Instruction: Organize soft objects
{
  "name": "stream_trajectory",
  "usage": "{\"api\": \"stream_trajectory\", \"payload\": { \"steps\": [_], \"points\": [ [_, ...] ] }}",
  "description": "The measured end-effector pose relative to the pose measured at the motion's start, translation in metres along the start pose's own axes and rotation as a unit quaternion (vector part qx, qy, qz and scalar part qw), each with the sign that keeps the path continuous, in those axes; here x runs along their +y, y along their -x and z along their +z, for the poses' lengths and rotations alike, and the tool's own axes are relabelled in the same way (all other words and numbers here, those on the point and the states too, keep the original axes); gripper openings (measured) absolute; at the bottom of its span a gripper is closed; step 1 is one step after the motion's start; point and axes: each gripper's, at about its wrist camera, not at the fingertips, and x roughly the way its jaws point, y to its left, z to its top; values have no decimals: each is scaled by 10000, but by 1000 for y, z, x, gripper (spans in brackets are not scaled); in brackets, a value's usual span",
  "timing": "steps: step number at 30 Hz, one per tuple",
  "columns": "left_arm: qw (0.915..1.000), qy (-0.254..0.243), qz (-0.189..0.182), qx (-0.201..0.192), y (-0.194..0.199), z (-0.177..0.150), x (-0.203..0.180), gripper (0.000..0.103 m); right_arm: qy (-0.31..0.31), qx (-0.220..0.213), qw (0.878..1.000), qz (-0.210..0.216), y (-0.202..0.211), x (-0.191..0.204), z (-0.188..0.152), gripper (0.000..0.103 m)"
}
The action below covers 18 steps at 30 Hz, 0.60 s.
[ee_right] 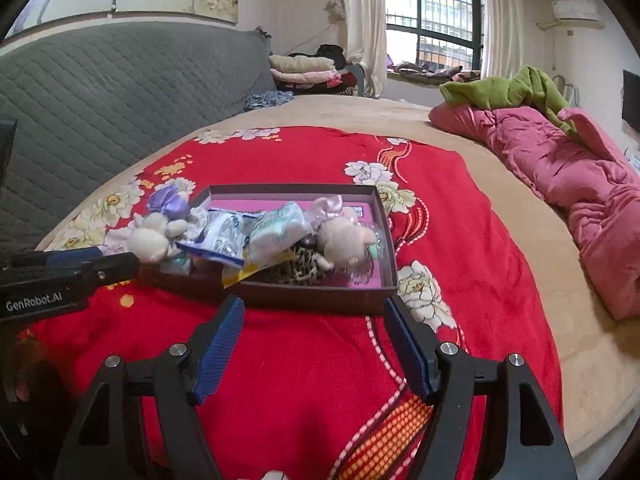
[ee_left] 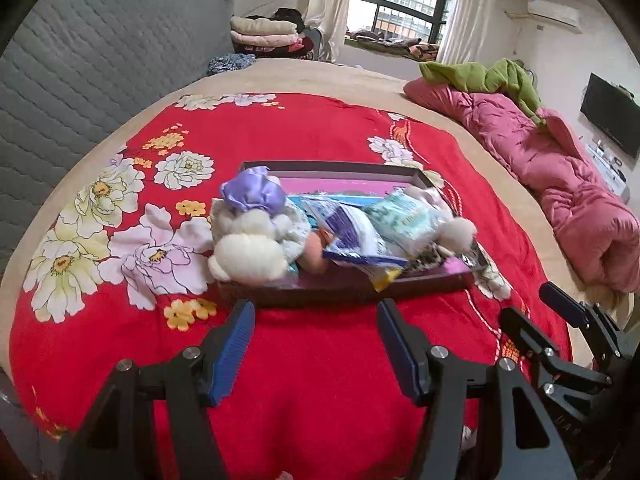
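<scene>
A shallow dark-brown cardboard box with a pink lining (ee_right: 304, 298) sits on a red bedspread printed with large white and yellow flowers (ee_right: 304, 380), and the soft things are heaped inside it. At its left end a cream plush toy with a lilac satin bow (ee_left: 250, 236) leans over the rim, partly outside the box. Beside it lie a crinkled blue-and-white plastic packet (ee_left: 352, 236) and a pale green-and-white soft pack (ee_left: 400, 220), one overlapping the other. At the right end a second cream plush toy with a pink bow (ee_right: 344, 236) rests on a leopard-print cloth (ee_right: 300, 270).

The left gripper (ee_left: 316, 320) hangs just in front of the box's near wall, its blue-padded jaws spread apart with nothing between them — only bedspread shows in the gap. The right gripper (ee_right: 314, 320) is likewise released and empty, jaws wide, near the box's front right corner without touching it.

A crumpled pink quilt (ee_right: 580, 184) with a green blanket (ee_right: 508, 90) on top lies well apart along the bed's right side.
</scene>
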Motion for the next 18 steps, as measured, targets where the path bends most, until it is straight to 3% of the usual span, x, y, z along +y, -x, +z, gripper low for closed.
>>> {"api": "stream_trajectory", "payload": {
  "steps": [18],
  "points": [
    [9997, 66, 205, 95, 30, -32, -15, 63, -61, -137, 9998, -119, 39, 17, -20, 75]
  ]
}}
